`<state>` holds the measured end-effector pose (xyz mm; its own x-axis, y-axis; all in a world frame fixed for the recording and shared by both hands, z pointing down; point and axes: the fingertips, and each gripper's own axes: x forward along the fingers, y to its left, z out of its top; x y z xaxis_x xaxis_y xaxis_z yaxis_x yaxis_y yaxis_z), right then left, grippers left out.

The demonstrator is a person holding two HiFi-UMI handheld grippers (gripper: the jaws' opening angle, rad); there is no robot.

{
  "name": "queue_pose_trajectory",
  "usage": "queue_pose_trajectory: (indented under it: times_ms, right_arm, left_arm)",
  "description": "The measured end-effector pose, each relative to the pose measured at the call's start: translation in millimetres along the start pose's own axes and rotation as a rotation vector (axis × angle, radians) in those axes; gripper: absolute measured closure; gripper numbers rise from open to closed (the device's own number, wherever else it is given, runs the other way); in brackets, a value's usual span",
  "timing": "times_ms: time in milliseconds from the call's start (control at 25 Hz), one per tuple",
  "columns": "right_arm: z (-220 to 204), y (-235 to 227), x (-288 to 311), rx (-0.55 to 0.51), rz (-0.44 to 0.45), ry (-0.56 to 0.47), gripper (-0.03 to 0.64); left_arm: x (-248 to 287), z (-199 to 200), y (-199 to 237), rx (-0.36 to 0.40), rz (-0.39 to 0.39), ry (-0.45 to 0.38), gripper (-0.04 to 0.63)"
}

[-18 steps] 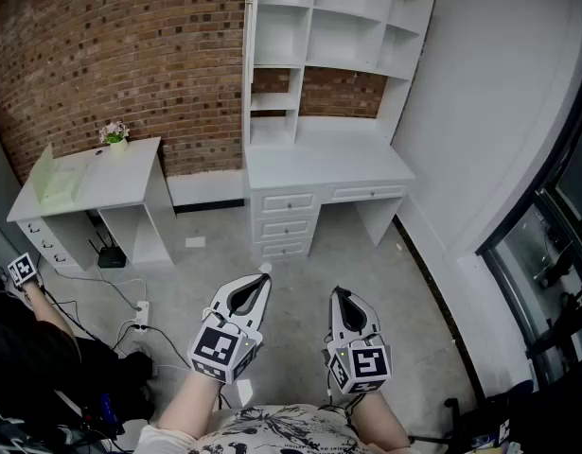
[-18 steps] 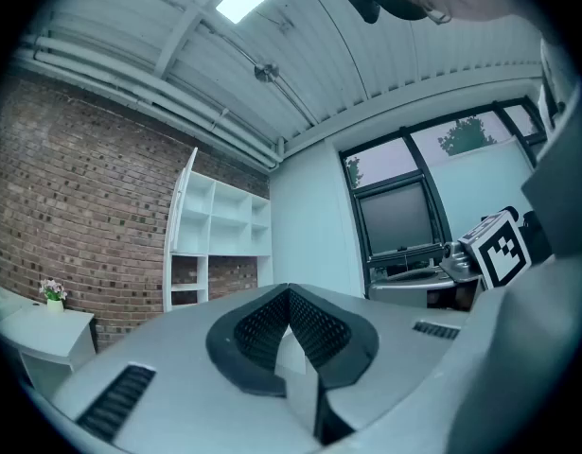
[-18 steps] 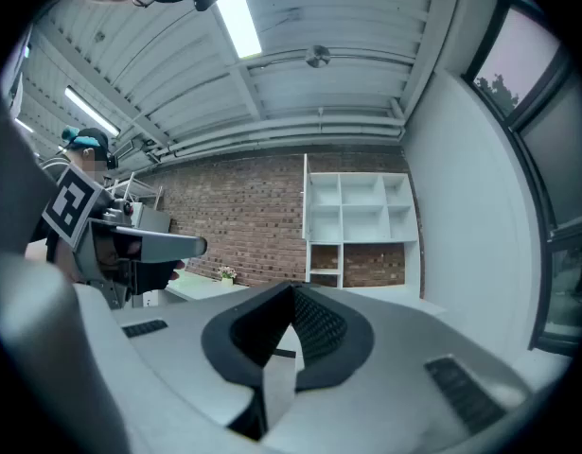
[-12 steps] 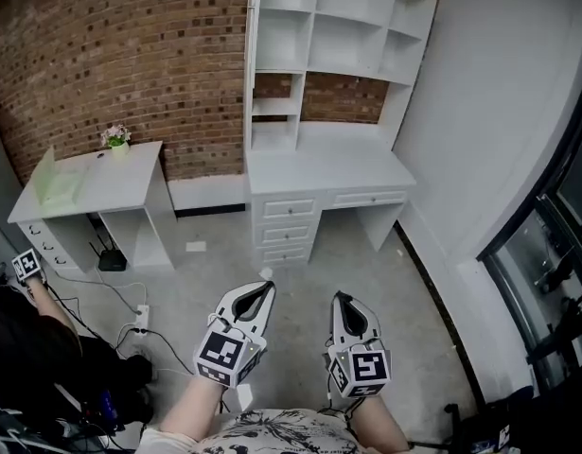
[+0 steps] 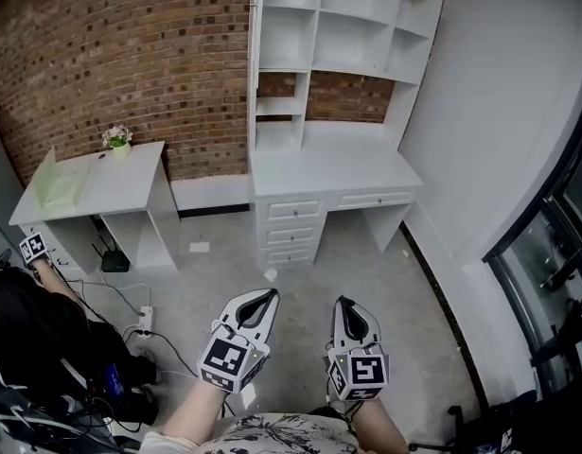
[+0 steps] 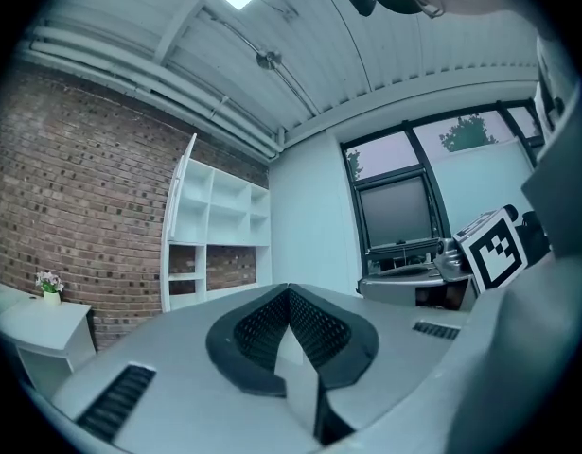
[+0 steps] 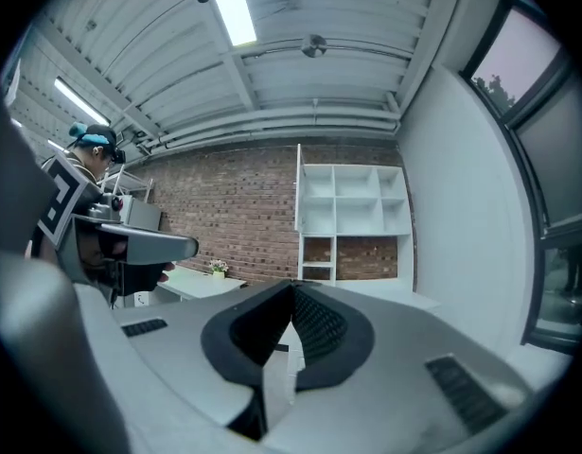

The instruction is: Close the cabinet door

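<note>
A white desk with an open-shelf hutch (image 5: 333, 36) stands against the brick wall, far ahead of both grippers. A thin white panel, probably the cabinet door (image 5: 252, 17) seen edge-on, stands out at the hutch's upper left; the same slanted cabinet door edge (image 6: 182, 187) appears in the left gripper view. My left gripper (image 5: 270, 294) and right gripper (image 5: 343, 301) hang side by side low in the head view, above grey floor, pointing level toward the desk. Both are shut with nothing between the jaws, as the left gripper (image 6: 289, 289) and right gripper (image 7: 292, 286) views confirm.
A small white desk (image 5: 92, 185) with a flower pot (image 5: 117, 138) stands at the left, a router (image 5: 112, 254) beneath it. A power strip and cables (image 5: 142, 316) lie on the floor. Another person (image 5: 26, 320) sits at far left. A white wall and window (image 5: 546, 282) run along the right.
Both grippers sit slightly lower in the head view, the left one a little further right. The desk has shifted slightly down in the frame. The jaws stay shut.
</note>
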<state>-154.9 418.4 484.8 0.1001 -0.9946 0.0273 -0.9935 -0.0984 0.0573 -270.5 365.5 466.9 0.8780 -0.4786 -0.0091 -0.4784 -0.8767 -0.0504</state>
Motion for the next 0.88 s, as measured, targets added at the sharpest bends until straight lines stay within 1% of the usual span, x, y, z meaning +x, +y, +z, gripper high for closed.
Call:
queue_pose_trajectory:
  times_ms: [120, 200, 400, 520, 600, 720, 880]
  right_arm:
    - [-8.4, -0.7, 10.5, 0.004, 0.005, 0.019, 0.609]
    - [-12.1, -1.4, 21.2, -0.004, 0.024, 0.030, 0.609]
    - [-25.8, -12.3, 64.9, -0.023, 0.089, 0.042, 0.609]
    - [-25.5, -26.2, 107.5, -0.016, 0.128, 0.030, 0.609]
    - [-21.2, -36.8, 139.4, -0.016, 0.157, 0.019, 0.609]
    - [-9.3, -56.7, 189.0, -0.028, 0.197, 0.001, 0.609]
    - [11.0, -90.1, 256.2, -0.046, 0.242, -0.018, 0.609]
  left_arm:
    - [4.9, -9.9, 10.3, -0.019, 0.019, 0.022, 0.589]
    - [11.8, -13.8, 20.1, -0.033, 0.034, 0.023, 0.588]
    - [41.1, -24.6, 44.0, -0.024, 0.085, 0.020, 0.589]
    - [70.8, -25.5, 66.1, -0.020, 0.119, 0.025, 0.588]
    - [94.7, -23.8, 82.2, -0.030, 0.136, 0.033, 0.589]
    - [134.2, -13.9, 110.2, -0.037, 0.174, 0.020, 0.589]
    - [191.0, -1.7, 149.0, -0.031, 0.242, 0.024, 0.588]
